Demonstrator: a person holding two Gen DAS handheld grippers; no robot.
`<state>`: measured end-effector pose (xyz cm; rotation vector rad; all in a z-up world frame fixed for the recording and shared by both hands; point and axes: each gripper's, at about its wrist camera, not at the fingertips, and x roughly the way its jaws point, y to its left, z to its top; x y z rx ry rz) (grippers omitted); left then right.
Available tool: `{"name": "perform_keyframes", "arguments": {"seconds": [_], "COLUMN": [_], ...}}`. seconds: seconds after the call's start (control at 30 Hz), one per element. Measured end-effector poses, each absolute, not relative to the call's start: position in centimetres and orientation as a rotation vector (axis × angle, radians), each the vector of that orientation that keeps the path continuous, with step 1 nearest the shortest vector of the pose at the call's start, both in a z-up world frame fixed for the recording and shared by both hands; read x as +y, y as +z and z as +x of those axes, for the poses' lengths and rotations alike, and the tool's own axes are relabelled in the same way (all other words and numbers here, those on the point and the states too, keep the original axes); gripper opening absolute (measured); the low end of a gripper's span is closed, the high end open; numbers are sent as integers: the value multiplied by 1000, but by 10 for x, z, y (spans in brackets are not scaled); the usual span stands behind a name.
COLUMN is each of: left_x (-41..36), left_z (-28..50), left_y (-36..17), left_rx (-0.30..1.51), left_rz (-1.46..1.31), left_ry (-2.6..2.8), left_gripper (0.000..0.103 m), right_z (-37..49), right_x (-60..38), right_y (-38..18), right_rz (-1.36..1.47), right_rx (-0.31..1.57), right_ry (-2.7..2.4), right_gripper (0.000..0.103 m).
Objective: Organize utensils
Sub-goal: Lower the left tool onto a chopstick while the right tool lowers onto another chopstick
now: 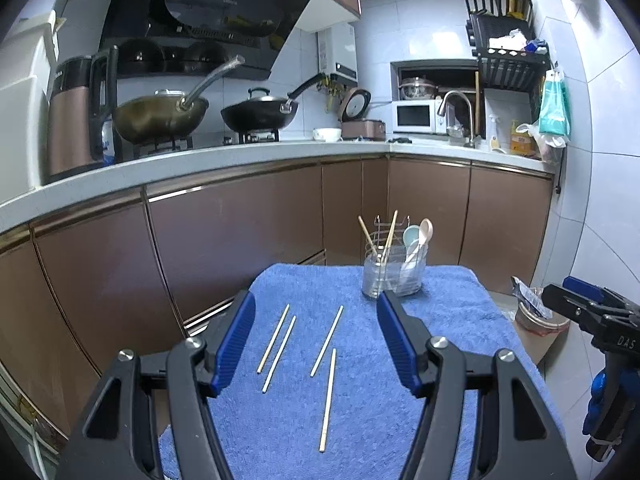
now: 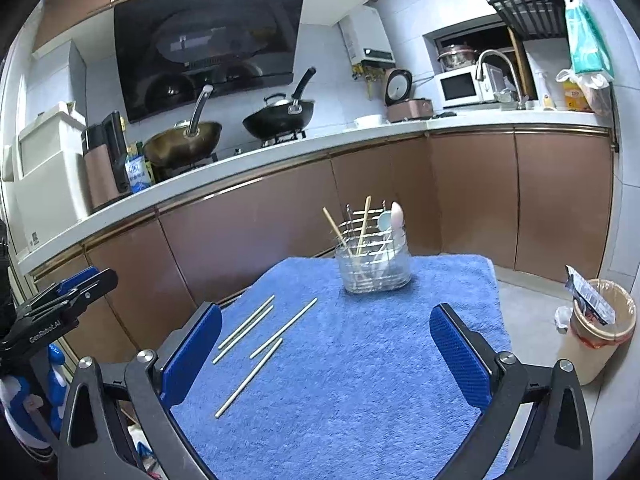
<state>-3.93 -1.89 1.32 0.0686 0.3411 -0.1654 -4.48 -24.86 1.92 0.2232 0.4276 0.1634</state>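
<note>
Both the left gripper [image 1: 316, 340] and right gripper [image 2: 326, 344] gape wide, empty; between the left's fingers lie four thin, light, stiff pale wooden chopsticks [image 1: 328, 398], likely best pinched mid-shaft off the soft blue towel [image 1: 360, 420].

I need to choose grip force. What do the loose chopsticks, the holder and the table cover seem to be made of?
Chopsticks: likely bamboo or pale wood, matte, thin and straight. Holder: clear glass or plastic, see-through, with a metal wire rack inside. Cover: blue terry towel, with a looped, fuzzy pile.
</note>
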Motion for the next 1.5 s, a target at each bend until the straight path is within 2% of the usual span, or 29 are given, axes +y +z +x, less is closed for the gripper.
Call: {"name": "perform_keyframes", "arguments": {"seconds": [0.1,0.27,0.33,0.37,0.43,0.63,0.87,1.03,1.1,1.37,1.5], "left_x": [-15,1,11,17,30,51,30,10,8,3,-1], "left_z": [-27,2,17,27,47,127,215,259,270,299,311], "left_y": [8,-3,-9,-13,-21,-47,-88,-119,-129,-145,-158], "left_rx": [375,435,469,494,546,763,989,1100,1129,1177,1217], "left_rz": [63,45,49,50,34,-32,-7,18,10,16,40], "left_ry": [-170,-147,-136,-135,-144,-303,-419,-438,-443,-449,-445], "left_gripper": [61,61,61,61,61,60,59,48,44,41,34], "right_z": [-35,-12,-1,8,27,96,167,197,206,232,237], "right_x": [-244,-232,-227,-223,-210,-161,-128,-120,-118,-103,-95], "right_y": [14,2,-4,-8,-18,-60,-114,-139,-144,-160,-167], "right_rz": [220,200,198,195,182,172,166,159,153,150,130], "right_rx": [463,544,586,622,695,917,1121,1225,1251,1317,1349], "right_ry": [184,226,251,274,321,470,493,458,445,434,419], "right_gripper": [91,72,61,59,46,28,20,19,19,18,18]}}
